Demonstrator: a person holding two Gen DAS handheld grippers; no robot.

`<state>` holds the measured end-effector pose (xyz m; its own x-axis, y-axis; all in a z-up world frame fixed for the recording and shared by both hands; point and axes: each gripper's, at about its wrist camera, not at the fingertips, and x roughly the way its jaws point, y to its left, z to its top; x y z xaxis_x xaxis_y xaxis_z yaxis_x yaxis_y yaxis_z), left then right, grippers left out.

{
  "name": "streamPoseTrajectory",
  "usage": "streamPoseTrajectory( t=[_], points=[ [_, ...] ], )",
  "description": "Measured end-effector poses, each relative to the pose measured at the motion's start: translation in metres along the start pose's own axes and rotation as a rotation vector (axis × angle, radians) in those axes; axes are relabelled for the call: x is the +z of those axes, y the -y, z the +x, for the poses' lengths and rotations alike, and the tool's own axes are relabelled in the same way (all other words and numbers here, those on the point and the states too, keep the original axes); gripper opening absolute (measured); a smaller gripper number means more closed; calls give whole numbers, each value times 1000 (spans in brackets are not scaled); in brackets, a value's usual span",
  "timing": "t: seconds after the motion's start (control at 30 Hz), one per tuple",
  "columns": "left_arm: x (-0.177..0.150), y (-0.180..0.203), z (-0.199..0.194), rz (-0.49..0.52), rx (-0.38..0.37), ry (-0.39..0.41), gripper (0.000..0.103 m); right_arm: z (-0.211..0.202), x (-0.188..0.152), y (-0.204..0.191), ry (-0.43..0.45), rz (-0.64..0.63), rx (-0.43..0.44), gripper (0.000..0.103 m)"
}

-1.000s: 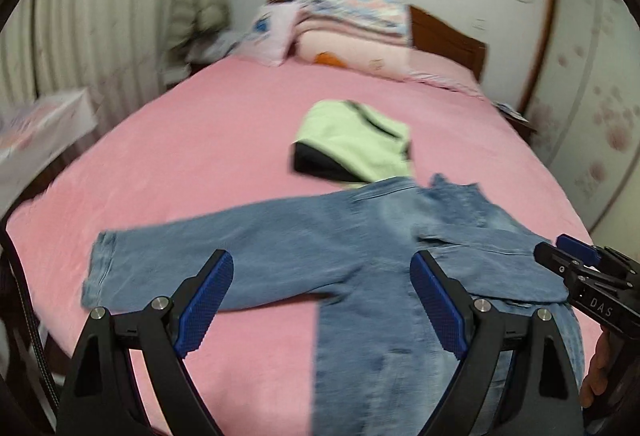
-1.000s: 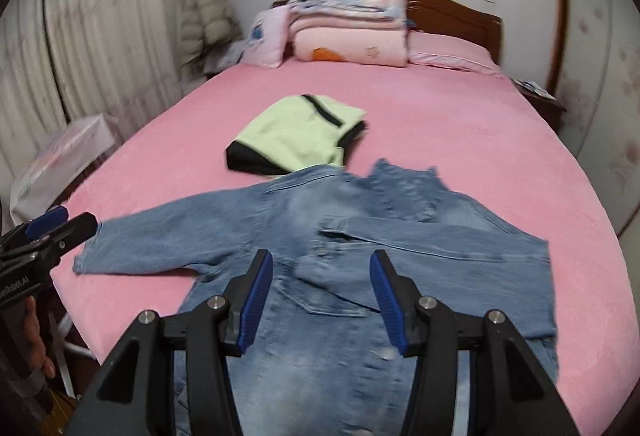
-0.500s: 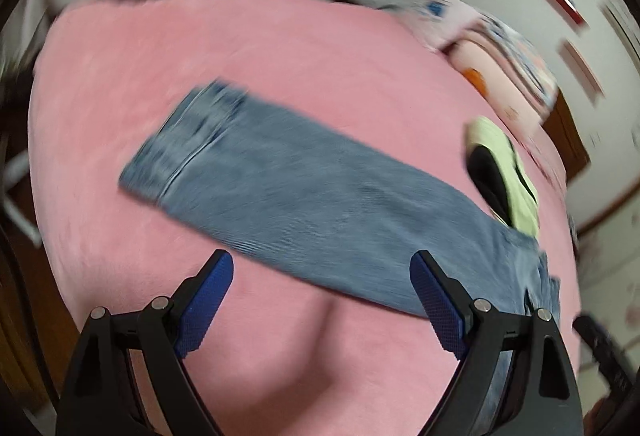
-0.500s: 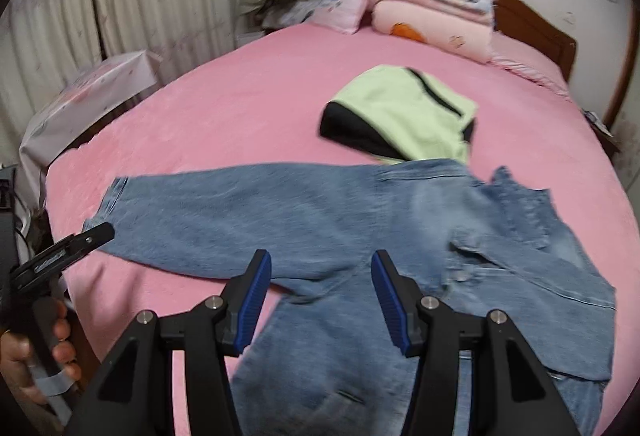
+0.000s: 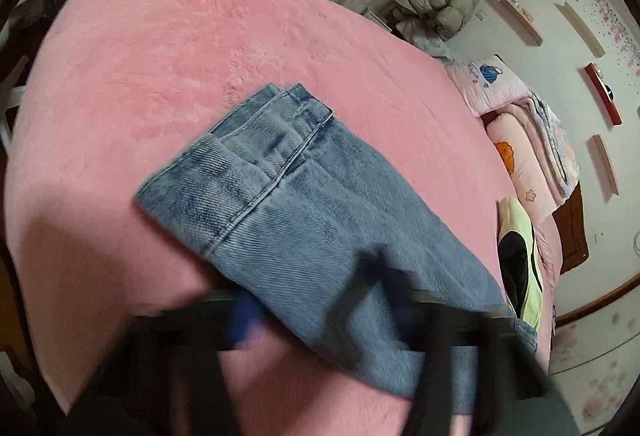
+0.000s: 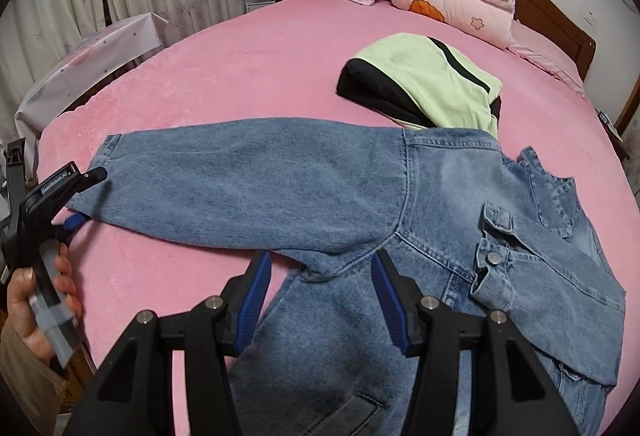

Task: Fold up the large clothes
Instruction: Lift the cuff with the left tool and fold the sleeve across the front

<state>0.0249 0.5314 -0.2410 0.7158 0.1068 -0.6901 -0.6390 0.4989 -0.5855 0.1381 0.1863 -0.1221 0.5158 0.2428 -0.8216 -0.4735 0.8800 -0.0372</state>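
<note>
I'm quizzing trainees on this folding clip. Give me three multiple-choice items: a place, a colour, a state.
1. The green garment lies: A) beyond the denim jacket; B) on the floor; C) on the pillows.
2. The bed cover is: A) white; B) pink; C) grey.
3. The right gripper is: A) shut on a pillow; B) shut on a button; C) open.
A: it sits behind the jacket's shoulder. B: pink plush throughout. C: its pads stand apart above the denim.
</note>
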Motion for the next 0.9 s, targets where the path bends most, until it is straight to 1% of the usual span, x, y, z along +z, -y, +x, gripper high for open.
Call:
streamPoseTrajectory(
  t=[0.03, 0.1, 0.17, 0.23, 0.33, 0.4, 0.47, 0.5, 0.57, 0.6, 0.63, 0.7, 0.77, 0.8, 0.83, 0.87, 0.9],
  points=[
    [4, 1, 4, -10, -11, -20, 8, 1, -1, 2, -3, 7, 3, 52],
    [9, 5, 2, -26, -16, -6, 6, 2, -2, 6, -6, 22, 7, 52],
    [11, 21, -11, 14, -16, 35, 6, 1, -5, 11, -5, 35, 11, 52],
    [12, 49, -29, 86, -34, 86, 6, -1, -8, 17, -5, 49, 8, 52],
    [11, 101, -53, 185, -118, 129, 6, -6, -14, 32, -3, 84, 6, 52],
    [6, 147, -70, 263, -195, 153, 6, -12, -18, 46, 4, 117, 0, 52],
    [-3, 189, -82, 331, -268, 155, 6, -22, -25, 67, 19, 166, -15, 52],
    [-12, 215, -88, 371, -317, 149, 6, -27, -27, 77, 26, 186, -20, 52],
    [-34, 260, -97, 449, -406, 128, 6, -39, -35, 101, 43, 238, -41, 52],
    [-52, 288, -101, 504, -451, 114, 6, -46, -41, 115, 53, 269, -55, 52],
    [-69, 307, -105, 551, -483, 101, 6, -51, -46, 128, 60, 293, -67, 52],
    [-103, 341, -106, 628, -526, 63, 6, -63, -59, 156, 71, 348, -99, 52],
    [-152, 376, -98, 707, -562, -9, 6, -72, -74, 181, 75, 396, -132, 52],
    [-170, 388, -92, 737, -568, -36, 6, -76, -84, 196, 75, 425, -152, 52],
    [-202, 402, -82, 788, -561, -80, 6, -80, -93, 207, 72, 448, -168, 52],
    [-223, 410, -74, 824, -551, -111, 7, -82, -102, 220, 68, 471, -187, 52],
    [-254, 418, -59, 883, -514, -157, 10, -84, -110, 229, 63, 488, -200, 52]
  ],
)
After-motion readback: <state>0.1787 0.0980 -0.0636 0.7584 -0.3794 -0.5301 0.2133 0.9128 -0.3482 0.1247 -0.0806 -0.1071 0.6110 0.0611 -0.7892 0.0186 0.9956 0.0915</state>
